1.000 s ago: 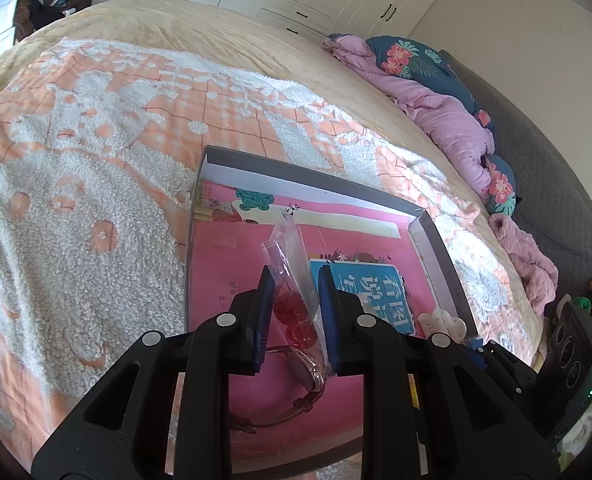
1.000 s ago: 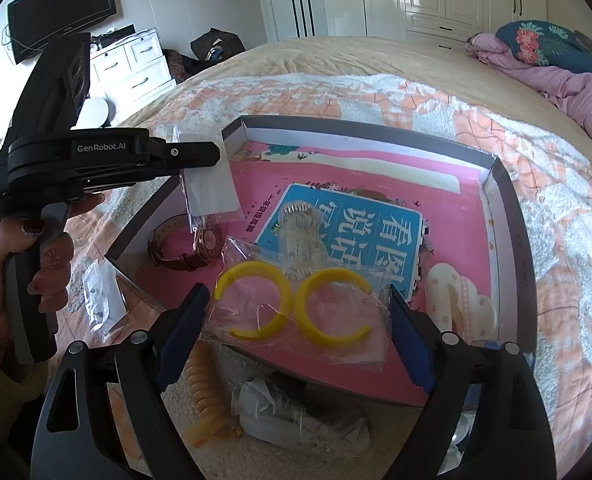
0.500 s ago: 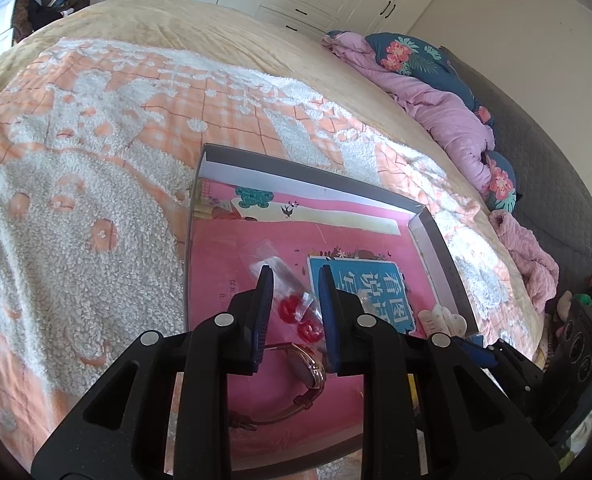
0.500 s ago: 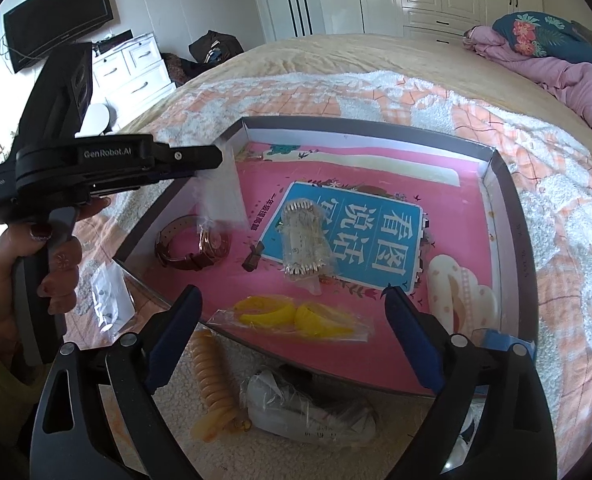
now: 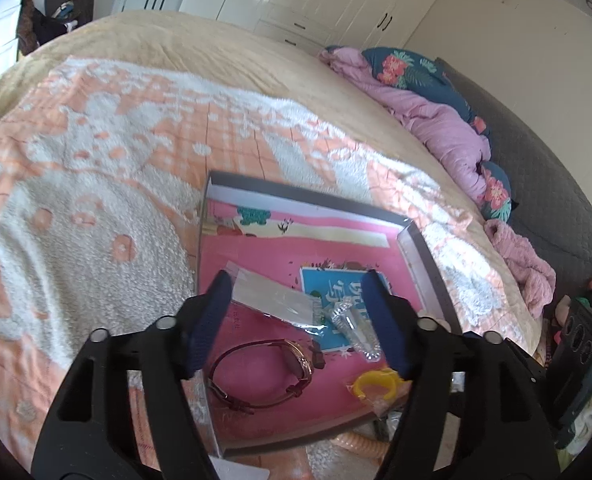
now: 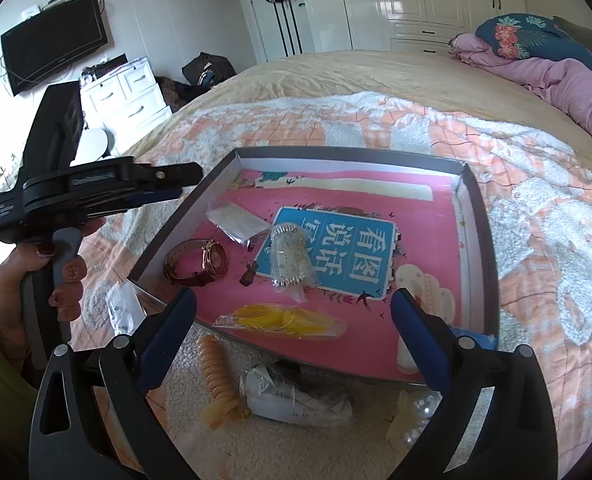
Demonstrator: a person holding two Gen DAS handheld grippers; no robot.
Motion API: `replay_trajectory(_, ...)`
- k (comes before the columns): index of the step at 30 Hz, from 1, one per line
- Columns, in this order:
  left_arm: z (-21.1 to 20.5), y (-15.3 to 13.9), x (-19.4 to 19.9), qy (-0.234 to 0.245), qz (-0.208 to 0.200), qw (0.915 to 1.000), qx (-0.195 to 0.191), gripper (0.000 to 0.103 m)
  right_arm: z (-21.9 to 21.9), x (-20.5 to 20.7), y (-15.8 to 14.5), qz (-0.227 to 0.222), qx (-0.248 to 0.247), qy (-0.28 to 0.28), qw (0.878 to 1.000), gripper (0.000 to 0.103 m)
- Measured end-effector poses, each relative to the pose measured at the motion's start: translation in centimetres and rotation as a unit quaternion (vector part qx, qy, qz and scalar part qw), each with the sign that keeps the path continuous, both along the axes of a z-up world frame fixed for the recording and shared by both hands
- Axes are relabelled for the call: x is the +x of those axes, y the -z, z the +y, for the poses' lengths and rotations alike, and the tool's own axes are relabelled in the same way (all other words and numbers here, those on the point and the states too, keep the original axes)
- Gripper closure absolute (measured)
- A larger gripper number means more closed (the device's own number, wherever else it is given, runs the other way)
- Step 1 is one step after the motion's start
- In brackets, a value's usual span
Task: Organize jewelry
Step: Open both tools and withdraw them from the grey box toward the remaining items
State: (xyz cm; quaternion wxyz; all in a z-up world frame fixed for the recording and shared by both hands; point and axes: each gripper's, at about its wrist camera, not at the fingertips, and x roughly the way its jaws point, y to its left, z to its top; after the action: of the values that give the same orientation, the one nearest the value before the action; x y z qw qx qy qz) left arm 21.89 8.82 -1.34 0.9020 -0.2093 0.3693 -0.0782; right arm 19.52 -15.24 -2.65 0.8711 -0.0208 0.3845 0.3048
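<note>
A shallow box [image 6: 475, 216] with a pink floor lies on the bed. In it lie a small clear bag [image 6: 238, 222], a brown-strapped watch [image 6: 196, 262], a bagged silver piece [image 6: 290, 258] and a bag of yellow bangles [image 6: 284, 320]. My left gripper [image 5: 301, 322] is open and empty above the clear bag [image 5: 274, 300] and the watch [image 5: 264, 368]. It also shows in the right wrist view [image 6: 184, 182] over the box's left edge. My right gripper [image 6: 292, 336] is open and empty over the box's near edge.
On the blanket before the box lie an orange spiral band [image 6: 216, 380], a crumpled clear bag [image 6: 296, 398] and a small bag [image 6: 122, 310] at the left. A purple quilt [image 5: 435, 120] and floral pillows lie at the bed's far side. A dresser [image 6: 124, 96] stands beyond the bed.
My left gripper has opened and let the small clear bag drop into the box. My right gripper, open throughout, has drawn back from the yellow bangles' bag, which now lies flat in the box.
</note>
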Motion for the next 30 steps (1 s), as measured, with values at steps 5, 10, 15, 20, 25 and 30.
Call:
replay_trajectory(5,0.5,-1.6,-1.5,-0.015,-0.015,0.9998,0.004,0.012,-1.0,-0.3,-1.1,-0.007,0.012,0.014,1.0,0.005)
replay_trajectory(10,0.9,-3.1,-2.9,-0.029,-0.028,0.9991,0.013,0.009,-2.3,-0.5,-2.2,-0.014,0.024,0.027,0.999,0.005)
replay_trajectory(15,1.3,-3.9,-4.5,-0.041,-0.033,0.9986,0.01,0.009,-3.6,-0.8,-3.3,-0.022,0.036,0.042,0.998,0.004)
replay_trajectory(20,1.7,-4.4,-6.0,-0.049,-0.036,0.9982,0.006,0.009,-4.9,-1.4,-4.3,-0.031,0.046,0.055,0.997,0.004)
replay_trajectory(25,1.5,-5.2,-7.4,-0.047,-0.045,0.9979,0.006,0.009,-5.8,-2.1,-5.2,-0.04,0.055,0.062,0.996,0.004)
replay_trajectory(30,1.0,-6.2,-8.4,-0.042,-0.057,0.9974,0.007,0.009,-6.3,-2.7,-5.9,-0.046,0.06,0.063,0.995,0.004)
